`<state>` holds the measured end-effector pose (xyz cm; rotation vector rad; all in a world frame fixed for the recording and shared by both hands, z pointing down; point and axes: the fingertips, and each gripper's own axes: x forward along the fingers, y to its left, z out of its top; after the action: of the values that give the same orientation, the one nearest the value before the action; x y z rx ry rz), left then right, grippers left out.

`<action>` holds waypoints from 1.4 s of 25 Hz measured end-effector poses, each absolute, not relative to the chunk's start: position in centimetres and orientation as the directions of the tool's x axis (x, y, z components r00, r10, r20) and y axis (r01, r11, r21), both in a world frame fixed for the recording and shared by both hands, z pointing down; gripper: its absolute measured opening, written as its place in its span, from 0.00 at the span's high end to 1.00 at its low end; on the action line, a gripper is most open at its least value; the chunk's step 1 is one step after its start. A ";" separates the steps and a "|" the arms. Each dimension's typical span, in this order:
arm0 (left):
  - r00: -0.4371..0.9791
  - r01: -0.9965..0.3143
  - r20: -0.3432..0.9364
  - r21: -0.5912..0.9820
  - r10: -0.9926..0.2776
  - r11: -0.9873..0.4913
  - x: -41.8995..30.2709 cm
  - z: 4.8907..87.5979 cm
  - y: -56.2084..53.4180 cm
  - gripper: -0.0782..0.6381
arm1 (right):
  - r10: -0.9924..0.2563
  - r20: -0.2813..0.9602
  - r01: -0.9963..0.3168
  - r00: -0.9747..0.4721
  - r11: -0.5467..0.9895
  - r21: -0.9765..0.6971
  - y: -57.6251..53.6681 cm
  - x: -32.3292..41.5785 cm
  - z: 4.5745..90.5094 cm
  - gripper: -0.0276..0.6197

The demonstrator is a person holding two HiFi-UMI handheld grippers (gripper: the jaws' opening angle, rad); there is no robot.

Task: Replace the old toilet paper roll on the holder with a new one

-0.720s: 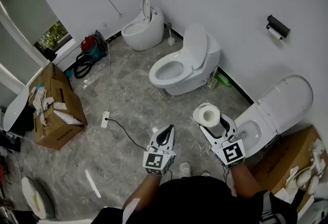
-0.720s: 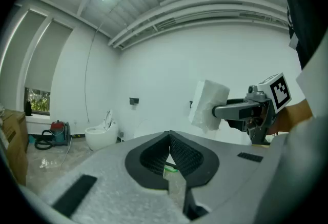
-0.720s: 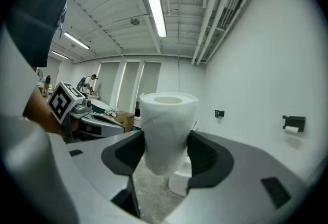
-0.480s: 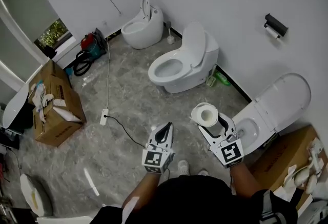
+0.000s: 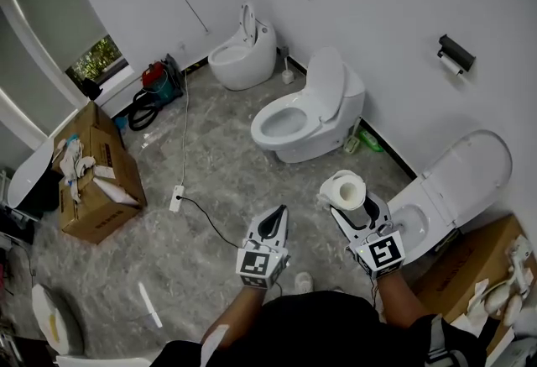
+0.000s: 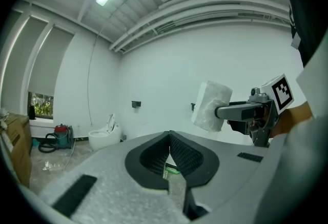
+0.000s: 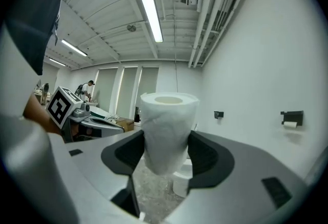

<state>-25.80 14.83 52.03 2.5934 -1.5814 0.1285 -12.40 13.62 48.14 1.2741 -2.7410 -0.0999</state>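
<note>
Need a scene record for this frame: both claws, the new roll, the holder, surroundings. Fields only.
left claw: shut, nothing in it
right claw: closed on toilet paper roll, roll upright
wall holder: on the right-hand wall, white roll on it, neither claw near it
nearest toilet: lid up, below the holder
floor: cardboard box at left, cable across the tiles

Soft matt paper roll [image 5: 345, 189], glossy ceramic toilet [image 5: 325, 96], smooth grey marbled stone floor [image 5: 205, 189]
</note>
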 end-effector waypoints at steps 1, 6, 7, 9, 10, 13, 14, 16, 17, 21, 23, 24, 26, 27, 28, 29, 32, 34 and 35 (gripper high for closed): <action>0.461 -0.887 0.123 0.042 -0.879 -0.459 -26.0 51.9 14.6 0.88 | -0.770 0.073 -0.763 -0.633 0.637 0.106 13.4 -12.4 48.1 0.56; 0.479 -0.878 0.113 0.046 -0.871 -0.477 -27.4 51.3 13.2 0.88 | -0.796 0.059 -0.788 -0.602 0.605 0.114 12.1 -13.3 48.0 0.56; 0.480 -0.877 0.111 0.046 -0.870 -0.478 -27.6 51.3 13.0 0.88 | -0.800 0.060 -0.792 -0.597 0.600 0.114 11.9 -13.4 48.0 0.56; 0.475 -0.880 0.113 0.045 -0.872 -0.474 -27.8 51.4 12.6 0.88 | -0.806 0.059 -0.798 -0.589 0.591 0.116 11.7 -13.4 48.1 0.56; 0.469 -0.883 0.117 0.043 -0.875 -0.468 -27.8 51.5 12.3 0.88 | -0.809 0.059 -0.801 -0.584 0.587 0.119 11.6 -13.4 48.2 0.56; 0.461 -0.887 0.121 0.046 -0.879 -0.459 -27.9 51.8 11.5 0.88 | -0.819 0.062 -0.810 -0.570 0.573 0.128 11.1 -13.3 48.3 0.56; 0.467 -0.884 0.116 0.050 -0.876 -0.465 -27.8 51.7 11.4 0.88 | -0.823 0.062 -0.813 -0.565 0.568 0.130 11.0 -13.2 48.2 0.56; 0.484 -0.875 0.100 0.054 -0.870 -0.481 -27.4 51.2 11.0 0.88 | -0.827 0.060 -0.817 -0.558 0.561 0.133 10.5 -13.0 47.9 0.56; 0.488 -0.873 0.096 0.053 -0.868 -0.485 -27.3 51.2 10.7 0.88 | -0.829 0.059 -0.818 -0.557 0.559 0.133 10.1 -12.8 47.9 0.56; 0.500 -0.866 0.104 0.063 -0.860 -0.496 -26.5 51.6 9.4 0.88 | -0.838 0.051 -0.827 -0.544 0.545 0.136 9.1 -11.8 47.6 0.56; 0.504 -0.864 0.110 0.064 -0.857 -0.500 -26.4 51.8 8.5 0.88 | -0.842 0.046 -0.832 -0.537 0.538 0.134 8.3 -11.6 47.4 0.56; 0.506 -0.862 0.110 0.063 -0.855 -0.502 -26.3 51.7 8.1 0.88 | -0.844 0.047 -0.834 -0.534 0.535 0.136 7.9 -11.4 47.3 0.56; 0.510 -0.860 0.109 0.059 -0.853 -0.507 -26.0 51.6 7.2 0.88 | -0.847 0.060 -0.835 -0.528 0.531 0.144 6.9 -11.0 47.3 0.56; 0.513 -0.859 0.110 0.056 -0.852 -0.510 -25.8 51.6 6.6 0.88 | -0.848 0.067 -0.836 -0.526 0.530 0.147 6.4 -10.8 47.4 0.56; 0.515 -0.857 0.112 0.054 -0.850 -0.512 -25.5 51.5 6.0 0.88 | -0.849 0.071 -0.837 -0.523 0.528 0.145 5.8 -10.5 47.5 0.56; 0.516 -0.857 0.114 0.054 -0.849 -0.513 -25.2 51.6 5.4 0.88 | -0.850 0.071 -0.838 -0.522 0.527 0.138 5.2 -10.1 47.6 0.56; 0.514 -0.857 0.115 0.060 -0.850 -0.511 -24.6 51.6 3.0 0.88 | -0.848 0.062 -0.839 -0.527 0.530 0.118 3.0 -9.4 47.8 0.56; 0.513 -0.858 0.116 0.058 -0.850 -0.510 -24.1 51.4 1.5 0.88 | -0.849 0.067 -0.841 -0.523 0.528 0.117 1.4 -8.7 47.8 0.56; 0.513 -0.858 0.117 0.057 -0.850 -0.510 -23.7 51.3 0.7 0.88 | -0.851 0.064 -0.843 -0.522 0.526 0.117 0.6 -8.3 47.7 0.56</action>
<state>-23.73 0.66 51.32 2.6382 -1.4948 0.1117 -8.30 0.62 47.70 1.4730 -2.6437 -0.1079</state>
